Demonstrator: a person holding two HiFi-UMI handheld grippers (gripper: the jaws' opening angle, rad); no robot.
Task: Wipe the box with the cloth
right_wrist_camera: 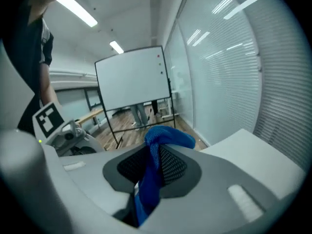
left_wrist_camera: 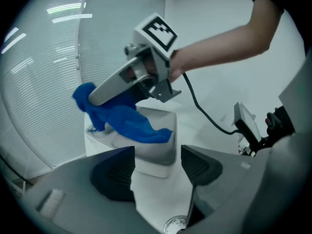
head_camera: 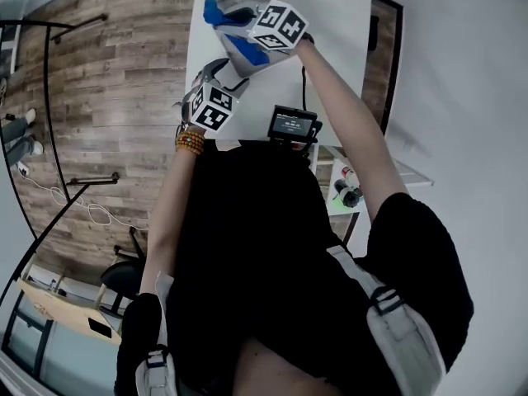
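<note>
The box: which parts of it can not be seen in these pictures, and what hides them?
- Left gripper view: the cloth covers much of the box; the left gripper, jaws apart, hides its lower corners.
- Head view: the right gripper and the cloth hide it almost wholly.
- Right gripper view: box out of frame; only cloth between shut jaws.

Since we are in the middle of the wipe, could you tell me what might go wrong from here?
1. The left gripper has its jaws apart around the near corner of the box without clamping it, so the box may slide on the table.
2. The right gripper holds the cloth in a bunch; its tips may rub the box instead.
3. Its cable hangs nearby and could snag.
</note>
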